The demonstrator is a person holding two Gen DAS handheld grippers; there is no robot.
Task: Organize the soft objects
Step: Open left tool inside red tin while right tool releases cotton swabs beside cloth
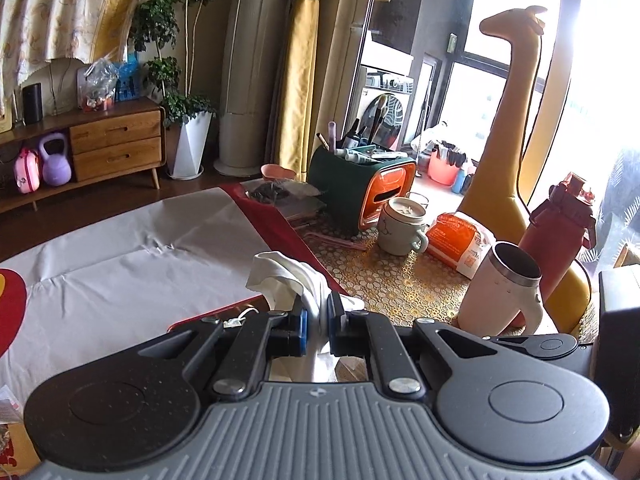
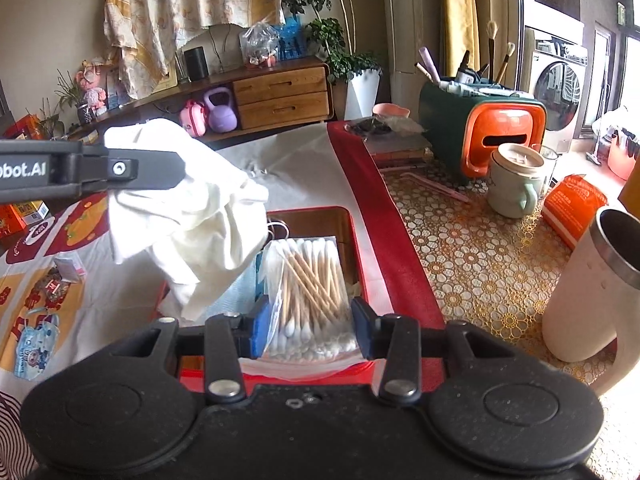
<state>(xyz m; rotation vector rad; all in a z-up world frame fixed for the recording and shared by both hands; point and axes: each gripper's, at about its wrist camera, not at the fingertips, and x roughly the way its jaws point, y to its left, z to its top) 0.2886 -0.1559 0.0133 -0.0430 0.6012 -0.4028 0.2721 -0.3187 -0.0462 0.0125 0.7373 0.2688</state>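
The left tongs are clenched on a white cloth, which bunches up between the blue pads and hangs in loose folds — from the right wrist view it dangles in the air above the white paper sheet that covers the surface. The right tongs grasp a clear bag of cotton swabs, its sides pressed between the pads (the wooden sticks lie crisscrossed inside). The bag sits over a red tin box, which lies on the paper beside a red strip. To the right, on the gold lace-patterned cover, stand a white steel-rimmed mug, a pale green lidded cup and an orange packet — behind them a green-and-orange organiser holding brushes.
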